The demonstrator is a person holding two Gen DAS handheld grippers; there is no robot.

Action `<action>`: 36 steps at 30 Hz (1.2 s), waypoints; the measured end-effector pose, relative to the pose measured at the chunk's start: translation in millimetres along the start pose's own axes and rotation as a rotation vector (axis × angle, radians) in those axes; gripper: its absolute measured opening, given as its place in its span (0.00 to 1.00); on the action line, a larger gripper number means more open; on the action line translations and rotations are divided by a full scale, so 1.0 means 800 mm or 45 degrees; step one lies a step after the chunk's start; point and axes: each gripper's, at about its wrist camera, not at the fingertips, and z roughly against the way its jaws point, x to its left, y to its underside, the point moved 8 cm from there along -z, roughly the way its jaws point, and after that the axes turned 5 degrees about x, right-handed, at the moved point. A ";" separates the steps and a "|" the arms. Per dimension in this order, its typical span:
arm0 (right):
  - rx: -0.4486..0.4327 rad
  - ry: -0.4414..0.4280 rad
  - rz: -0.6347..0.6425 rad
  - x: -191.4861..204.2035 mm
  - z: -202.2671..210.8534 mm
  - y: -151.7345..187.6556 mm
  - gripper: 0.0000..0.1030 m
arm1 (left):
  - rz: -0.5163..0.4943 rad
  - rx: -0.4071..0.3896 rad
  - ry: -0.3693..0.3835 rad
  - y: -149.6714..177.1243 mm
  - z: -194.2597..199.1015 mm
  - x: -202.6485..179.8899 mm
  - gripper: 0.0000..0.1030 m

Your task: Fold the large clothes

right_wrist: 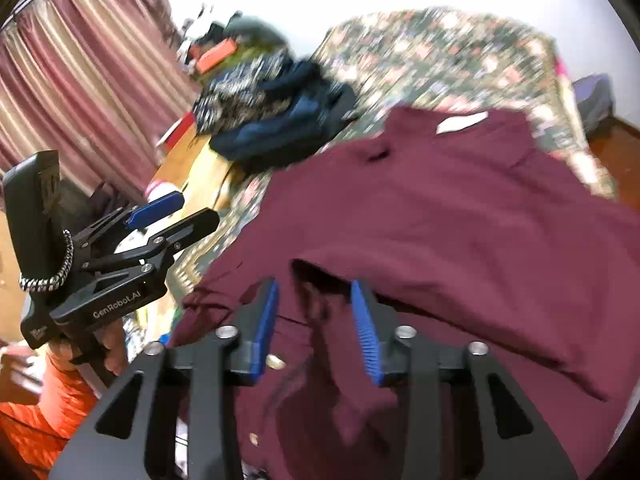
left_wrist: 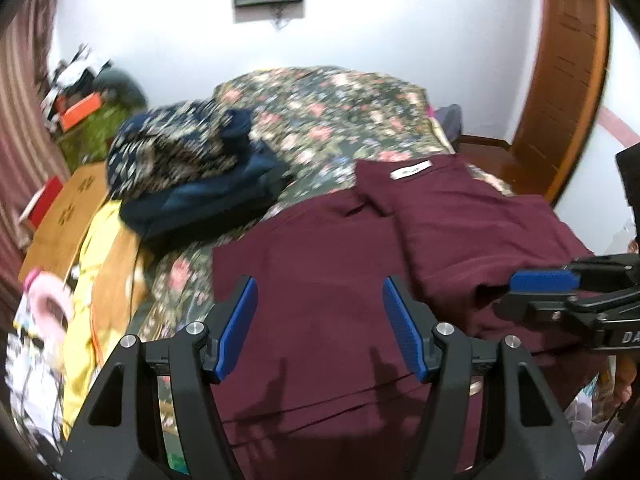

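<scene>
1. Left wrist view: I am seeing my left gripper (left_wrist: 320,322) hanging with jaws spread above the maroon shirt (left_wrist: 360,264), gripping nothing.
2. My right gripper (right_wrist: 314,322) is hovering half-spread around a raised shirt fold (right_wrist: 320,276), pads apart from it.
3. Ahead and left, a navy pile (left_wrist: 192,176) is lying on the floral bedspread (left_wrist: 328,120).

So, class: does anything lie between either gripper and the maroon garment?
Nothing visible does. The left gripper and right gripper both hang open directly over the maroon garment, which is spread on the bed.
</scene>
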 end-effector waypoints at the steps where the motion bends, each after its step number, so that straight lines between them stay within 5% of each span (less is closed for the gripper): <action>1: -0.047 0.039 -0.003 -0.010 0.016 0.002 0.40 | -0.025 -0.010 0.005 -0.006 0.002 -0.010 0.62; 13: -0.307 0.460 -0.289 -0.158 0.135 0.040 0.46 | -0.406 0.027 0.151 -0.029 -0.027 -0.172 0.67; 22: -0.256 0.533 -0.468 -0.212 0.136 0.084 0.46 | -0.719 0.183 0.255 0.011 -0.079 -0.292 0.67; 27: -0.252 0.522 -0.501 -0.222 0.137 0.093 0.46 | -0.712 0.222 0.252 0.006 -0.106 -0.313 0.67; 28: -0.254 0.521 -0.502 -0.224 0.139 0.094 0.46 | -0.693 0.224 0.269 0.003 -0.107 -0.313 0.65; 33: -0.258 0.514 -0.506 -0.226 0.139 0.095 0.46 | -0.549 0.223 0.364 -0.020 -0.104 -0.294 0.16; 36: -0.264 0.511 -0.514 -0.226 0.137 0.093 0.46 | -0.443 0.173 0.400 -0.041 -0.087 -0.272 0.10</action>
